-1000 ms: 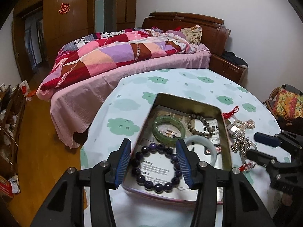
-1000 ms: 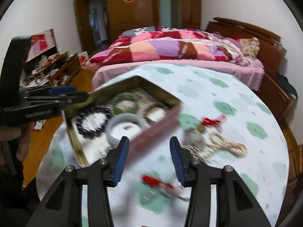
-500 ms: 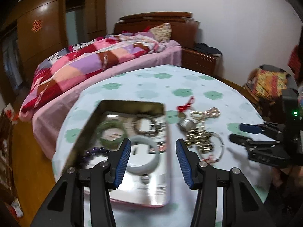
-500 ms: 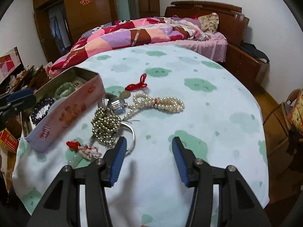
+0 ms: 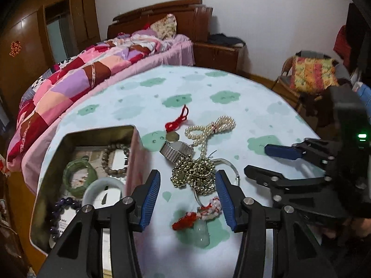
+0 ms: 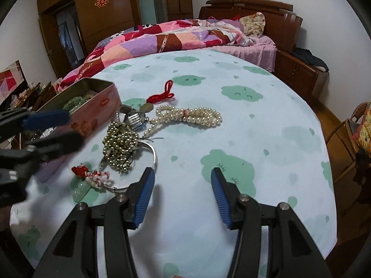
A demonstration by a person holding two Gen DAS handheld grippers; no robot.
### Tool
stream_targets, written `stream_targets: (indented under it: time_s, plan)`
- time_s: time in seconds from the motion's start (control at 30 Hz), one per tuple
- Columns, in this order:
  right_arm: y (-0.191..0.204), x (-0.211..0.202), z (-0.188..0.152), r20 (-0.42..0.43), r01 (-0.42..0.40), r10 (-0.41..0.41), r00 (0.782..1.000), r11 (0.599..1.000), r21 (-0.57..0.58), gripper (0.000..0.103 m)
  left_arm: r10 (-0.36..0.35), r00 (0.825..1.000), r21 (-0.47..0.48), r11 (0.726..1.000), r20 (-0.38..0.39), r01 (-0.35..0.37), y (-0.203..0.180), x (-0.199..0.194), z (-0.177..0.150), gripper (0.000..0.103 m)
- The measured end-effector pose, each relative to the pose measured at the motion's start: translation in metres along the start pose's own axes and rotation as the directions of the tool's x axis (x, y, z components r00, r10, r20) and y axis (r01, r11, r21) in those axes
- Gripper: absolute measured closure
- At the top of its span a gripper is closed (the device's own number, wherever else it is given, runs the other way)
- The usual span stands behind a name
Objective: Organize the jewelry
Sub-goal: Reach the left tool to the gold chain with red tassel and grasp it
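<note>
An open tin box (image 5: pixel 133 128) (image 6: pixel 97 106) on the round table holds a green bangle (image 5: pixel 80 177), a white bangle (image 5: pixel 103 186), a brown bead bracelet (image 5: pixel 116 159) and a purple bead bracelet (image 5: pixel 63 202). Right of it lies a loose pile: gold bead chain (image 5: pixel 194 171) (image 6: pixel 120 143), pearl necklace (image 5: pixel 208 129) (image 6: pixel 190 117), metal watch (image 5: pixel 177 151), silver bangle (image 6: pixel 151 153), red-cord coin (image 5: pixel 177 121) (image 6: pixel 161 96) and a jade pendant with red tassel (image 5: pixel 197 222) (image 6: pixel 90 177). My left gripper (image 5: pixel 187 193) is open and empty just before the gold chain. My right gripper (image 6: pixel 180 194) is open and empty, right of the pile.
The table (image 6: pixel 255 120) has a pale blue cloth with green clouds. A bed with a patchwork quilt (image 6: pixel 167 39) stands behind it. A chair with a bright cushion (image 5: pixel 313 74) is at the right, a wooden wardrobe (image 6: pixel 104 16) at the back.
My left gripper has swung right, from over the tin box to in front of the loose pile. My right gripper has also swung right, away from the box and pile.
</note>
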State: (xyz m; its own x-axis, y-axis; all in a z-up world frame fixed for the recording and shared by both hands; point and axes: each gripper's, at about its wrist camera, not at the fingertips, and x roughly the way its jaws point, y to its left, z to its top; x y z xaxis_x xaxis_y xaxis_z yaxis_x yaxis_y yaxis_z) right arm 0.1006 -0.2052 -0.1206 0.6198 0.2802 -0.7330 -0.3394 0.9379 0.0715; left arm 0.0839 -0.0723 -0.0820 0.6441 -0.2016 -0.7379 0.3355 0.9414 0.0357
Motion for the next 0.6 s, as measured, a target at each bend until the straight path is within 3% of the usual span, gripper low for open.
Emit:
stream_targets:
  time_s: [0.1, 0.2, 0.33, 0.37, 0.6]
  plan:
    - [-0.001, 0.000, -0.001, 0.002, -0.003, 0.003, 1.000, 1.000, 0.002, 0.047, -0.048, 0.998, -0.005, 0.999, -0.031, 0.048, -0.004, 0.013, 0.003, 0.053]
    - [-0.002, 0.001, -0.001, 0.000, -0.011, 0.011, 1.000, 1.000, 0.011, 0.047, -0.028, 0.998, 0.009, 1.000, -0.060, 0.028, -0.008, 0.031, 0.004, 0.060]
    - [-0.002, 0.002, 0.000, 0.000, -0.015, 0.015, 1.000, 1.000, 0.015, 0.047, -0.036, 0.994, -0.019, 0.999, -0.102, 0.034, -0.005, 0.047, 0.002, 0.086]
    - [-0.002, 0.002, 0.000, 0.000, -0.015, 0.015, 1.000, 1.000, 0.014, 0.047, -0.035, 0.995, -0.025, 0.999, -0.096, 0.033, -0.005, 0.046, 0.001, 0.092]
    - [-0.001, 0.003, -0.001, -0.009, -0.020, 0.020, 1.000, 1.000, 0.015, 0.047, -0.048, 0.999, -0.027, 0.998, 0.010, 0.048, -0.001, 0.002, 0.001, 0.099]
